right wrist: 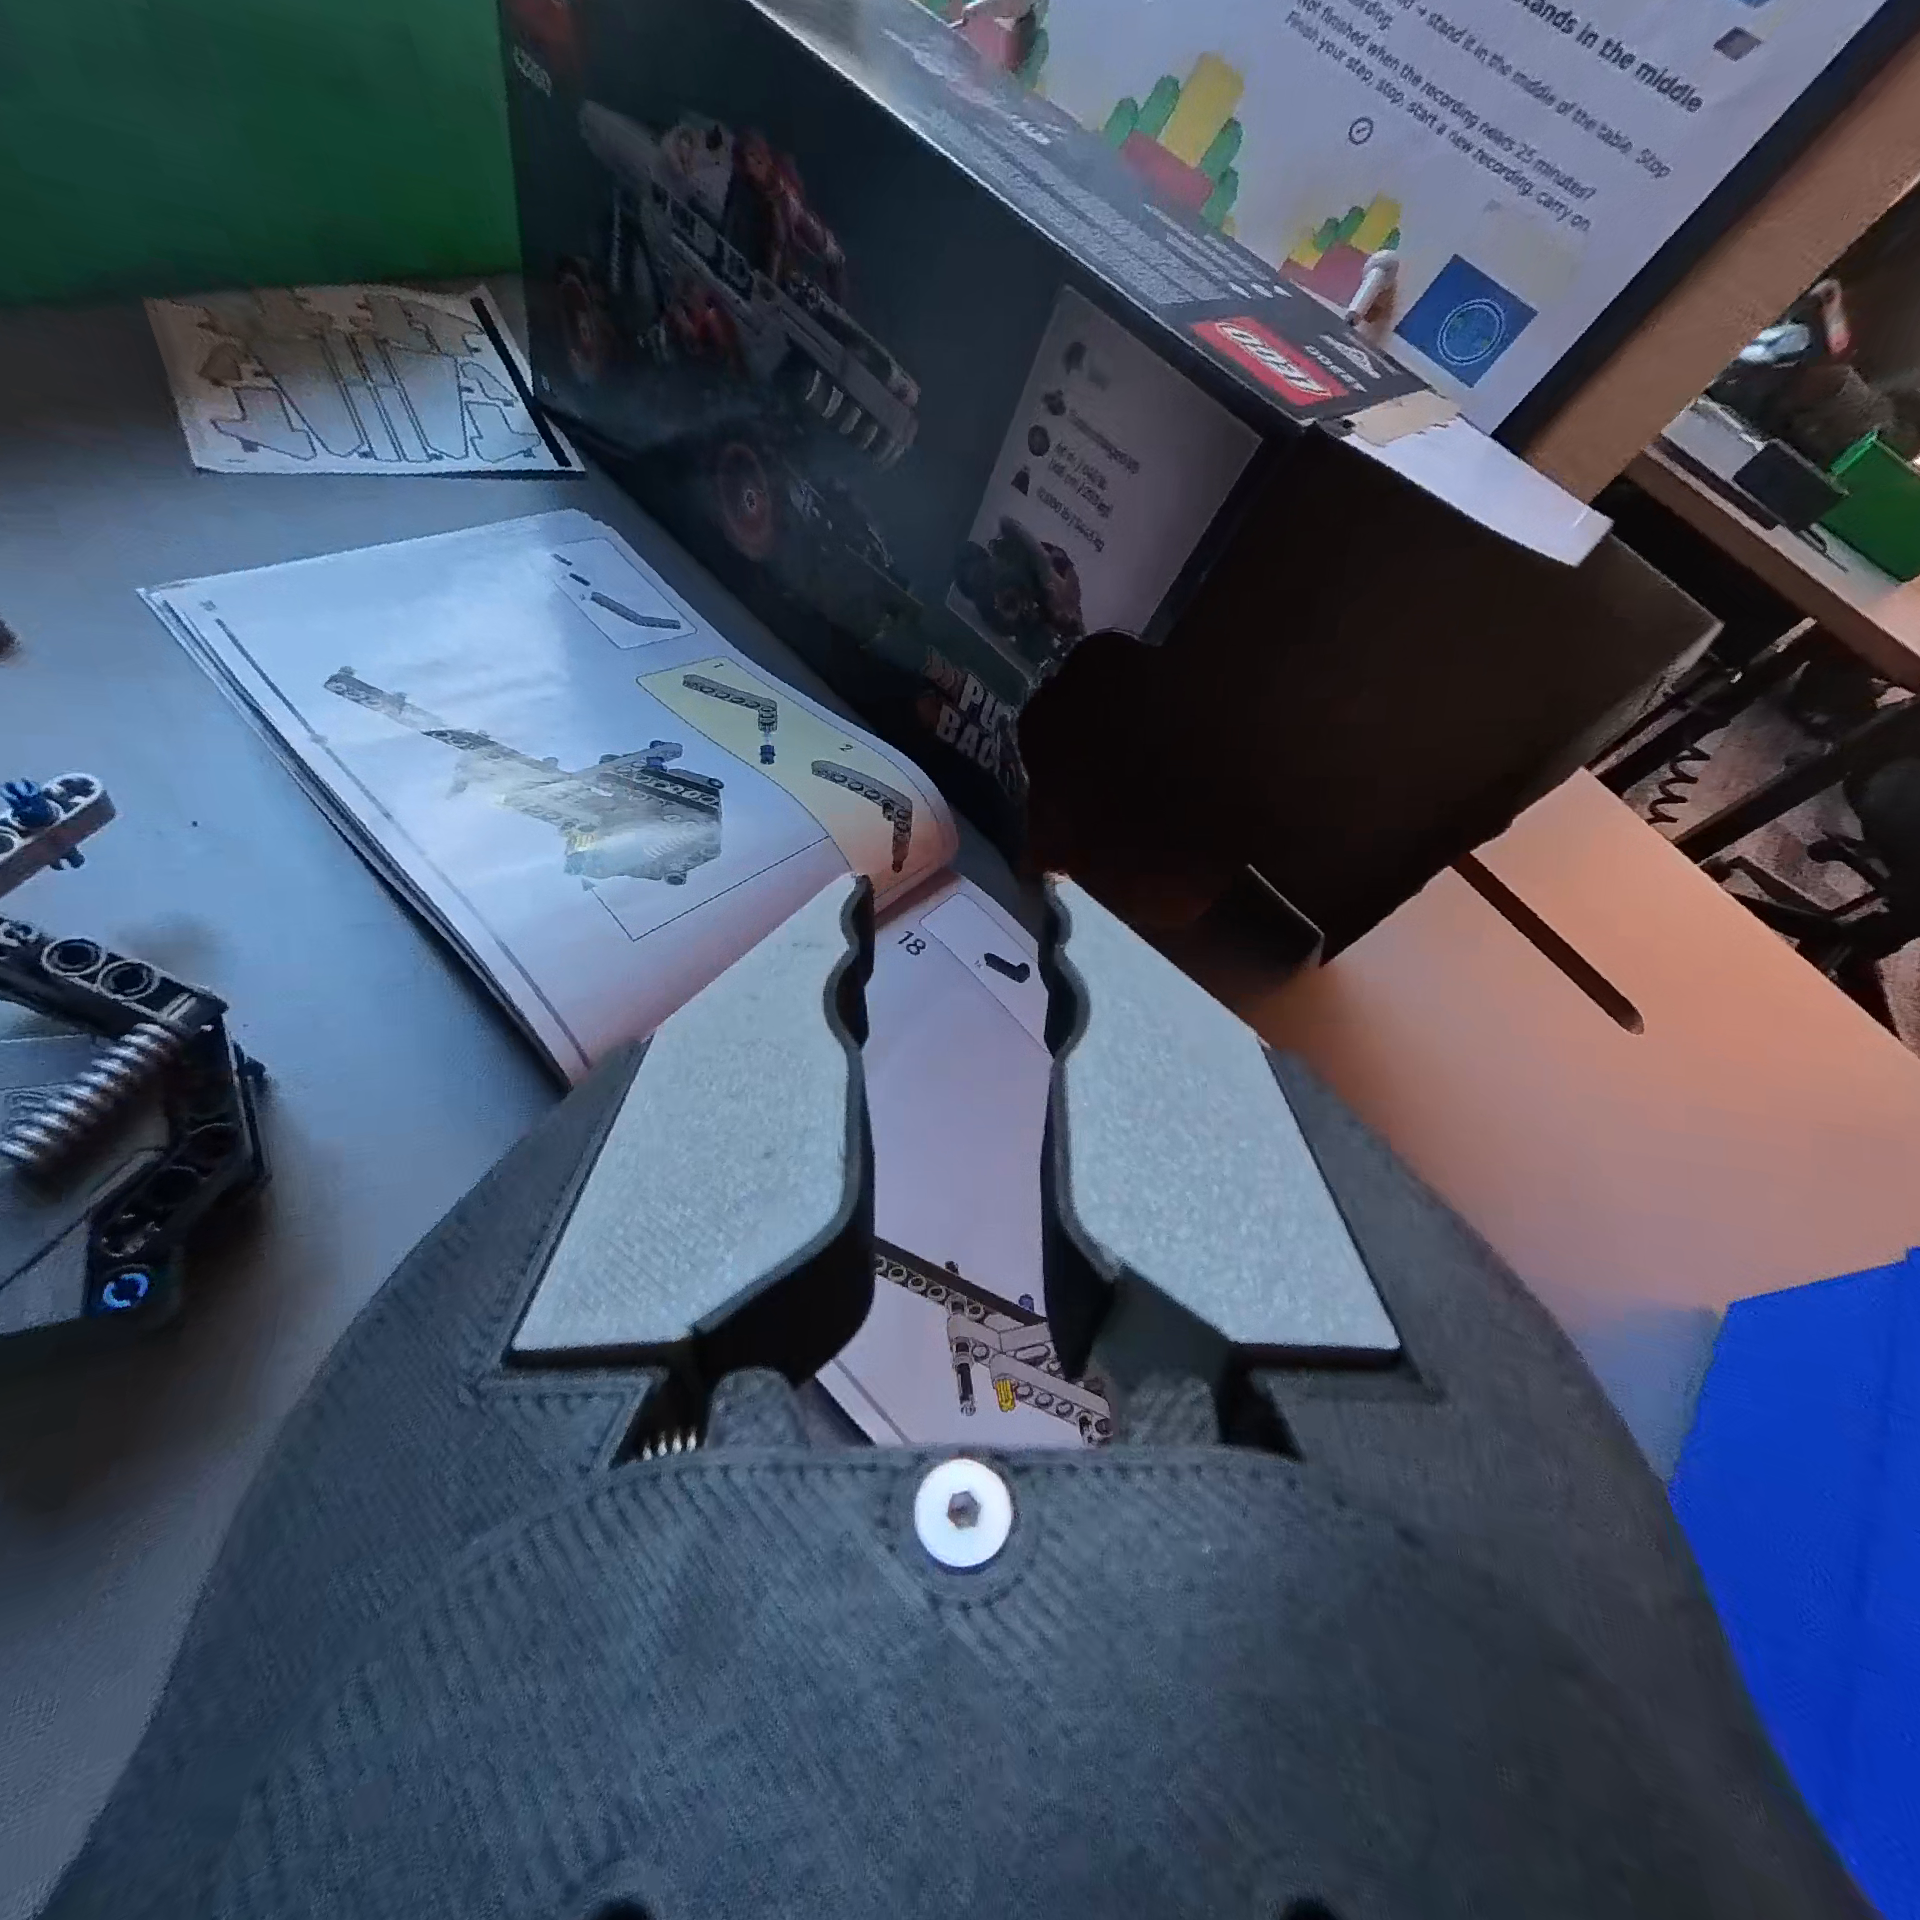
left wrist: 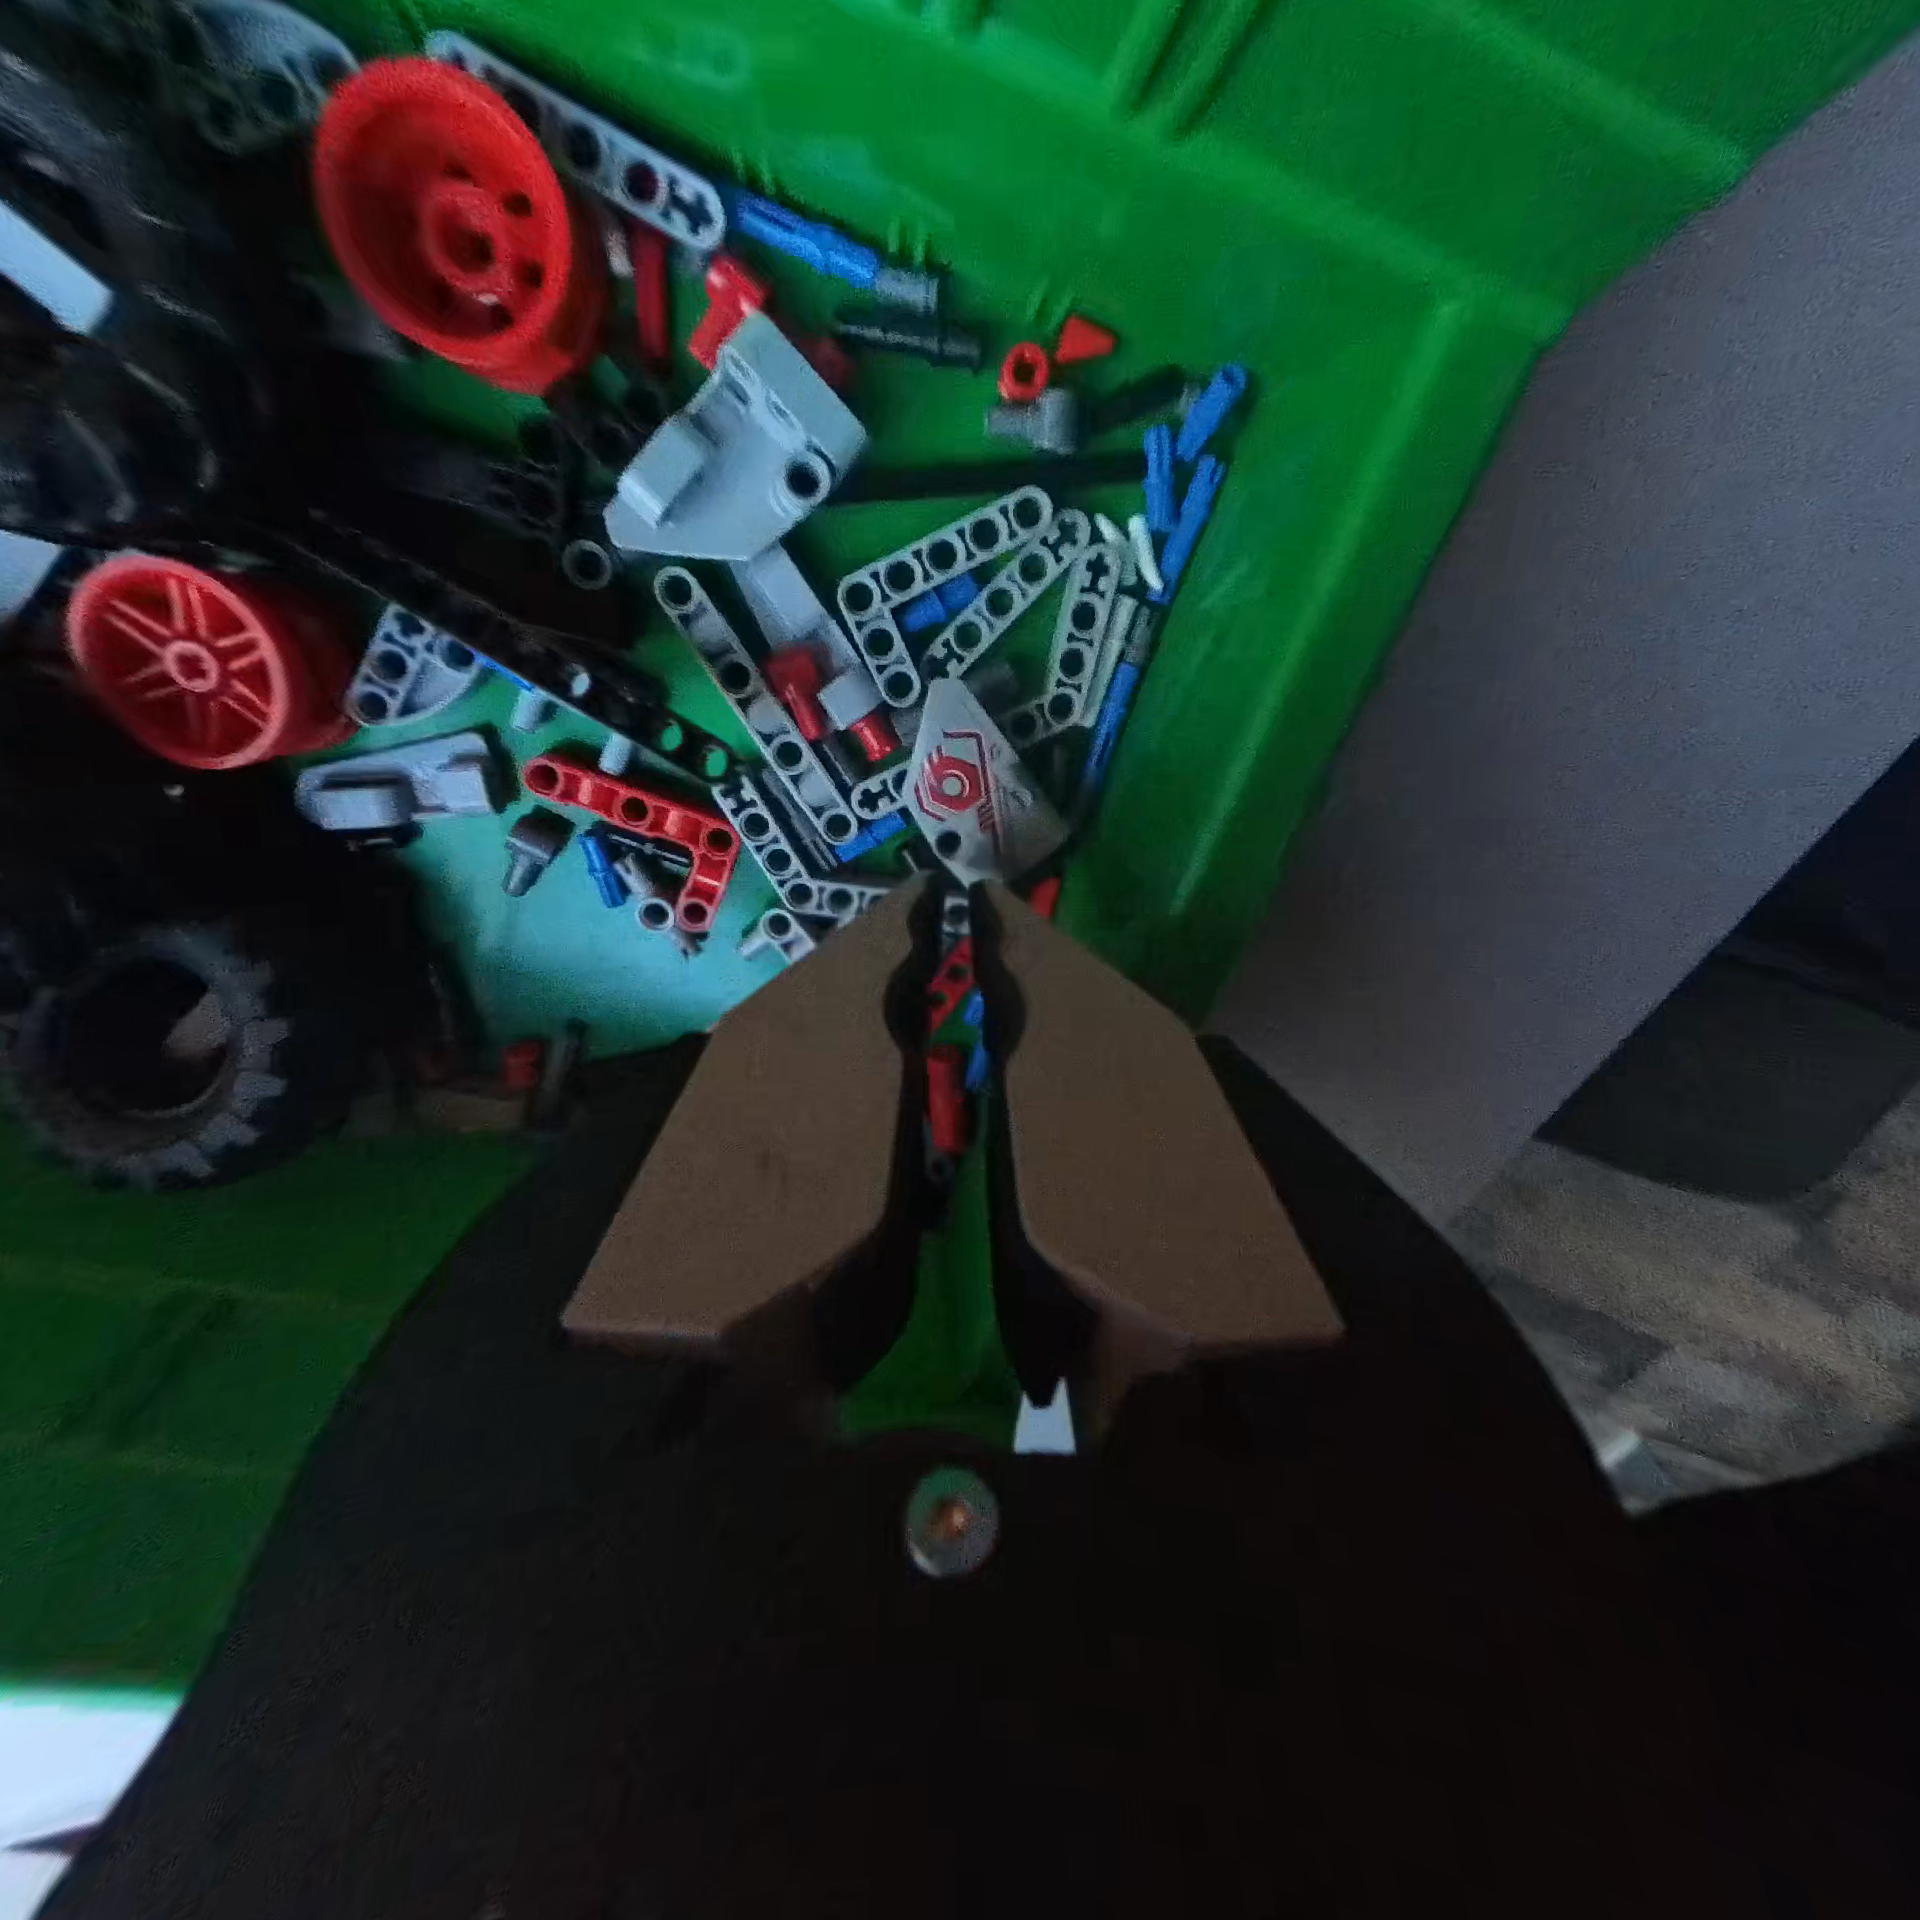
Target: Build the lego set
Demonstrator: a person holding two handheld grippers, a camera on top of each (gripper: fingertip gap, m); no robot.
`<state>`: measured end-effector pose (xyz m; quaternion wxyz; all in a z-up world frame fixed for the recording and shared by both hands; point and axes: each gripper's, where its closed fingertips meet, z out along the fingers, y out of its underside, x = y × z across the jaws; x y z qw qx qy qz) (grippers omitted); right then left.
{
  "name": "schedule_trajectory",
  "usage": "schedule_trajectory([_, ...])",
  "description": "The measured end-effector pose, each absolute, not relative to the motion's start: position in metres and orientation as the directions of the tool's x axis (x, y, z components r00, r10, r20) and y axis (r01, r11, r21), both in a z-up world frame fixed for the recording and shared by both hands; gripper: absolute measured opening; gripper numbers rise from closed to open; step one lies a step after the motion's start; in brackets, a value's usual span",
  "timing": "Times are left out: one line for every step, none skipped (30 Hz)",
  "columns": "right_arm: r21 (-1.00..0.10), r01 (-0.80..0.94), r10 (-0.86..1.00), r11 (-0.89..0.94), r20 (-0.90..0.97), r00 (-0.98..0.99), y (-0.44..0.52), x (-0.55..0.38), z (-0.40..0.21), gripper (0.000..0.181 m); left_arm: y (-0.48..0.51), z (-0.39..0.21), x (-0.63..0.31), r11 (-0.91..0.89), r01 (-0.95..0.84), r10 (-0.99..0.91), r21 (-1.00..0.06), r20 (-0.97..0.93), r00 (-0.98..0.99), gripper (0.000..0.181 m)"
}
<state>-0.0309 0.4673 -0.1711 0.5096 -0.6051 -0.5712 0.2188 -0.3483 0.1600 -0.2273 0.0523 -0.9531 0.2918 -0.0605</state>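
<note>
Right, my left gripper [left wrist: 954, 894] was down in the green plastic tray [left wrist: 1299, 436], its brown fingers nearly together on the tip of a grey pointed panel with a red printed emblem [left wrist: 977, 784], just beside the tray's right wall. Whether the tips truly had it pinched or only touched it, I couldn't tell; the picture was smeared with motion. Loose Lego parts crowded that panel: grey holed beams [left wrist: 940, 582] just above it, a red L-shaped beam [left wrist: 639, 821] to its left, two red wheel hubs [left wrist: 447, 218] and a black knobbly tyre [left wrist: 156, 1049] well off to its left.

My worry was the grip. Holding a thin, angled panel by its point, I judged it could twist or pop free as I lifted, and the beams leaning against it could get dragged up too.

The left hand pointed steeply down into the tray, rolled a bit. My right gripper [right wrist: 956, 904] hung level and idle over the open paper instruction booklet [right wrist: 520, 748], fingers apart with nothing between them, the dark cardboard set box [right wrist: 883, 364] standing just behind the booklet. The black half-built frame with a metal spring [right wrist: 114, 1091] lay on the grey table [right wrist: 343, 1039], left of the booklet.
</note>
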Motion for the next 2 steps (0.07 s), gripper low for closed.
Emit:
schedule_trajectory([-0.865,0.47,0.913,0.178,0.323,0.248,0.4666,-0.0307,-0.1708,0.029,0.1579,-0.2314,-0.3504,-0.82,-0.564,-0.571,-0.095,0.077,0.817,0.004])
schedule_trajectory([-0.864,0.468,0.913,0.183,0.326,0.245,0.4658,-0.0306,-0.1699,0.029,0.1591,-0.2335,-0.3528,-0.817,-0.573,-0.577,-0.072,0.06,0.815,0.004])
